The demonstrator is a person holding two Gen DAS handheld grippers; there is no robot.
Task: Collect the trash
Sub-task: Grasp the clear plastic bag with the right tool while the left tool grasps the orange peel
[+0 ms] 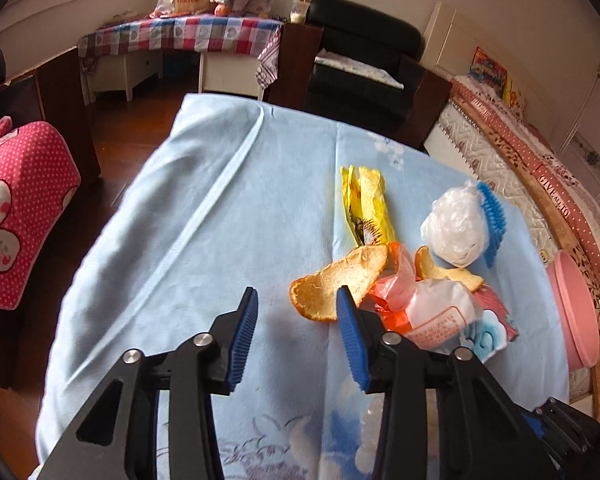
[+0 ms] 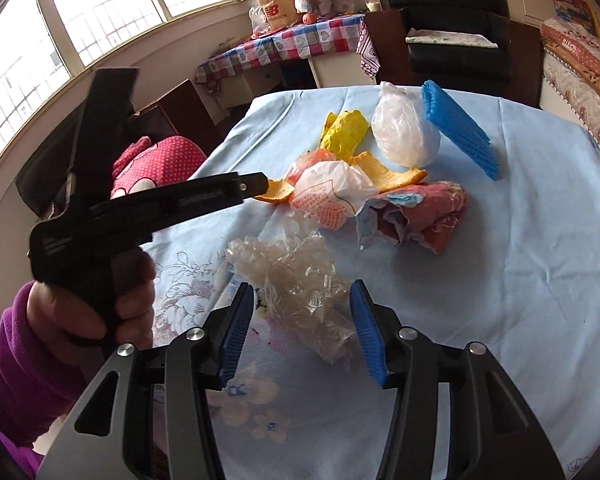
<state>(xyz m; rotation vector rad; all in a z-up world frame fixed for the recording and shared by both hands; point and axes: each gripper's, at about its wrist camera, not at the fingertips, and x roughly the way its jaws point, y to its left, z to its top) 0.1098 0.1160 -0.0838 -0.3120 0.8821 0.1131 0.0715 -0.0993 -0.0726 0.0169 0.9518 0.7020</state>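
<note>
Crumpled clear plastic wrap (image 2: 296, 284) lies between the right gripper's (image 2: 302, 320) open jaws; orange peel (image 1: 338, 282) sits just beyond the left gripper (image 1: 298, 338).

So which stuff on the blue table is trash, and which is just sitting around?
Trash to collect:
- orange peel
- yellow wrapper
- crinkly clear plastic
- white plastic bag
- printed bag
- crumpled pink wrapper

Just lying about:
- pink tub
- red spotty cushion
- black armchair

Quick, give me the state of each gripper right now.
Left gripper: open, empty, beside the orange peel.
Right gripper: open, straddling the crumpled clear plastic, pads not pressing it.
</note>
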